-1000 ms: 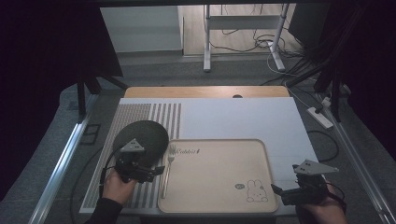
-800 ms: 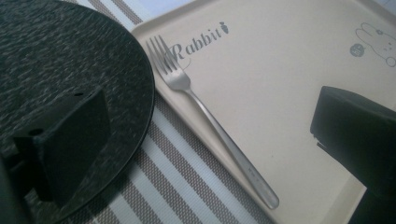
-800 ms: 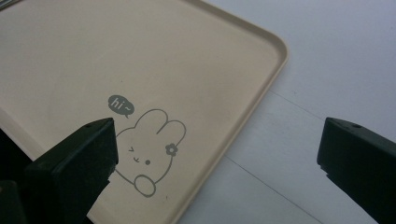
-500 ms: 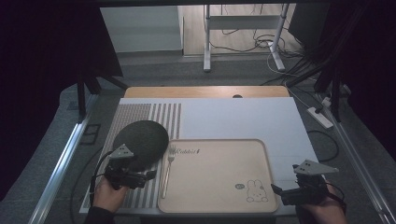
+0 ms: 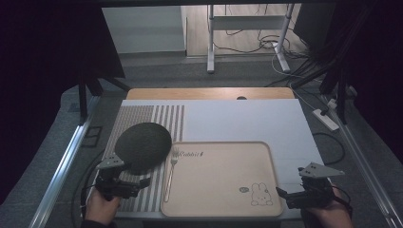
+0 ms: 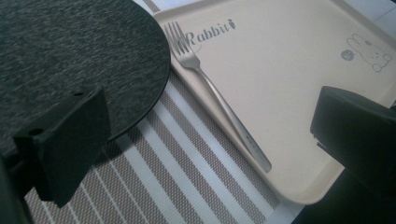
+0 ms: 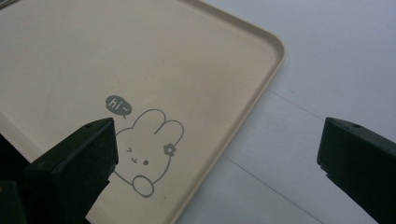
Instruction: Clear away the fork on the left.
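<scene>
Left tongs (image 5: 135, 183) and right tongs (image 5: 285, 197), both wide, flank a slim silver fork (image 6: 212, 91) on the beige tray (image 5: 223, 209).

one beige tray (image 5: 223, 209), one fork (image 5: 170, 175) on it, one dark round mat (image 5: 142, 146), one striped placemat (image 5: 142, 118), and two grippers: left (image 5: 142, 183), right (image 5: 281, 195).

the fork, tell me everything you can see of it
The fork is slim, plain silver metal with a matte sheen, four tines and a long narrow handle. It lies flat inside the beige tray, along its left edge, tines pointing to the far side next to the printed word "Rabbit", handle end toward the person. Its tines sit close beside the dark round mat. Neither claw touches it; the left claw hovers open just to its left.
</scene>
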`<action>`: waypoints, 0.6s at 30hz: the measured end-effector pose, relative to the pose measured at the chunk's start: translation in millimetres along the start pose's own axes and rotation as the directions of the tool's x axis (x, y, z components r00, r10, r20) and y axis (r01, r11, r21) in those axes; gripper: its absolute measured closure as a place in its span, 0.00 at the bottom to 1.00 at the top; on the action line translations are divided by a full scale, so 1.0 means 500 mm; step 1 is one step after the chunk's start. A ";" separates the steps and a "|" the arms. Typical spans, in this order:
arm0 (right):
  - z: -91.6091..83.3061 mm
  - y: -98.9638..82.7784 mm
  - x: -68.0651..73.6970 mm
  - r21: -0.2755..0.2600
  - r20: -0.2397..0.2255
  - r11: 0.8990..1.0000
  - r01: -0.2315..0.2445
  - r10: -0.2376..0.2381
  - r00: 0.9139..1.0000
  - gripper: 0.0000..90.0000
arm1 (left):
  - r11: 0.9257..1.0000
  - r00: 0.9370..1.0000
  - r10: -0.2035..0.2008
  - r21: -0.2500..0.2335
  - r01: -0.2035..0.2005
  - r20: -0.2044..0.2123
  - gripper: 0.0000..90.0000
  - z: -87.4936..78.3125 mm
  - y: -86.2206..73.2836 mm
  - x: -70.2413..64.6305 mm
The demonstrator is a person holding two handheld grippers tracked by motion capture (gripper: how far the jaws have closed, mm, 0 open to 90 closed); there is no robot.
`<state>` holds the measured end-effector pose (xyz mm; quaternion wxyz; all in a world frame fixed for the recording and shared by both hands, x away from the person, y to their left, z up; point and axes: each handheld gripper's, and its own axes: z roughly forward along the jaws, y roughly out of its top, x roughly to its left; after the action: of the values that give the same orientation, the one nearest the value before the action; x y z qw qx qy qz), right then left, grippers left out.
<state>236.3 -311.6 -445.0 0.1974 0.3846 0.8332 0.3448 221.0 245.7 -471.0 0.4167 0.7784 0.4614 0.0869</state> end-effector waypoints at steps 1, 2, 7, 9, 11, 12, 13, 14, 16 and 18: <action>0.000 0.000 0.000 0.002 0.000 1.000 0.000 0.000 1.000 0.00 | 1.000 1.000 -0.004 -0.003 0.004 -0.002 0.00 -0.003 -0.003 0.001; 0.000 0.000 0.000 0.002 0.000 1.000 0.000 0.000 1.000 0.00 | 1.000 1.000 -0.008 -0.007 0.008 -0.003 0.00 -0.007 -0.006 0.001; 0.000 0.000 0.000 0.002 0.001 1.000 0.000 0.000 1.000 0.00 | 0.999 1.000 -0.028 -0.021 0.027 -0.007 0.00 -0.024 -0.022 0.005; 0.000 0.000 0.000 0.001 0.001 1.000 0.000 0.000 1.000 0.00 | 0.999 0.999 -0.036 -0.023 0.036 -0.008 0.00 -0.030 -0.028 0.006; 0.000 0.000 0.000 0.001 0.001 1.000 -0.001 0.001 1.000 0.00 | 0.999 0.999 -0.041 -0.024 0.040 -0.011 0.00 -0.035 -0.034 0.006; 0.000 0.000 0.000 0.002 0.002 1.000 -0.001 0.001 1.000 0.00 | 0.999 0.999 -0.043 -0.026 0.043 -0.013 0.00 -0.037 -0.036 0.006; 0.000 0.000 0.000 0.002 0.002 1.000 -0.001 0.001 1.000 0.00 | 0.999 0.999 -0.046 -0.028 0.045 -0.014 0.00 -0.040 -0.039 0.006; 0.000 0.000 0.000 0.002 0.002 1.000 -0.001 0.001 1.000 0.00 | 0.998 0.999 -0.048 -0.029 0.048 -0.015 0.00 -0.042 -0.042 0.006; 0.000 0.000 0.000 0.002 0.002 1.000 -0.001 0.001 1.000 0.00 | 0.998 0.999 -0.050 -0.026 0.050 -0.020 0.00 -0.045 -0.048 0.005; 0.000 0.000 0.000 0.002 0.002 1.000 0.000 0.000 1.000 0.00 | 0.998 0.998 -0.051 -0.021 0.051 -0.026 0.00 -0.049 -0.054 0.004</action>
<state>236.4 -311.5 -445.0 0.1978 0.3853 0.8334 0.3434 192.1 267.4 -475.5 0.4206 0.7608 0.4857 0.0911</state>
